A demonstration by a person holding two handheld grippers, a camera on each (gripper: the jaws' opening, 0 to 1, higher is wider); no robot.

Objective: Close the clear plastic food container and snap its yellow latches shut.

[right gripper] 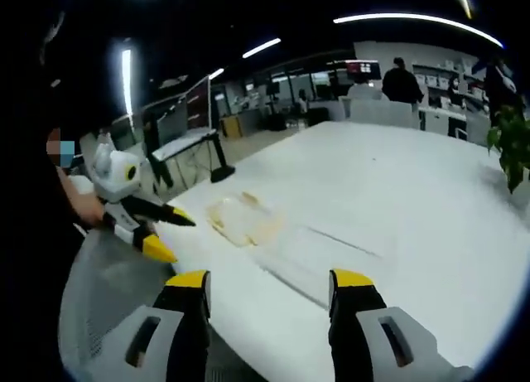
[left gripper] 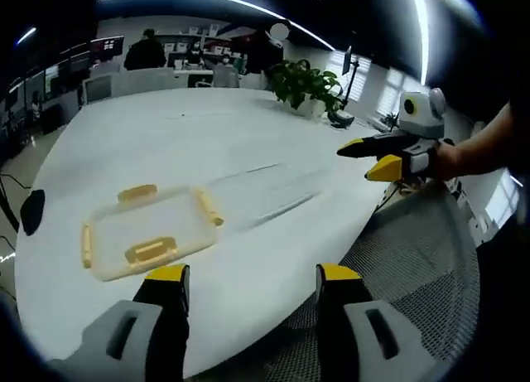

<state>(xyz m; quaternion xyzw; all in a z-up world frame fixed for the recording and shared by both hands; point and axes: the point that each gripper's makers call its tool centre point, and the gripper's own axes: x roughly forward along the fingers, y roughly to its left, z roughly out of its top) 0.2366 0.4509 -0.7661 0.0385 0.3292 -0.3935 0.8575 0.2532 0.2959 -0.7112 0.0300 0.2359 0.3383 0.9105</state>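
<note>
Table [left gripper: 248, 142] is large, white and round-edged, with a mesh chair [left gripper: 414, 258] at the near edge under both tools.

Lid [left gripper: 149, 231] with yellow latches [left gripper: 150, 251] lies flat on the table, just ahead and left of the left gripper [left gripper: 252, 282]. Its long axis runs roughly across that gripper's line of approach. One latch is on the near edge, one on the far edge, one at each end. A clear, streaky shape [left gripper: 265, 191] sits to its right, directly ahead of the left jaws; likely the container body, but too blurred to be sure.

Left gripper: jaws spread wide, holding nothing, off the table edge. Judged nearer to the lid than the right one.

Right gripper [right gripper: 269, 284]: jaws spread wide, empty. From it the lid [right gripper: 242, 218] lies ahead and to the left, and the clear shape [right gripper: 306, 249] sits nearer, between its jaws in line of sight.

View differences:
- Left gripper view gives the latch layout clearly and shows the right gripper [left gripper: 377, 157] off to the right, above the table edge, tips apart.
- Right gripper view smears the lid into a yellowish patch with no latch detail, but shows the left gripper [right gripper: 153, 233] beside the lid's near-left side, tips apart.

Judgement: the lid is still separate from the body, so closing is not yet started.
</note>
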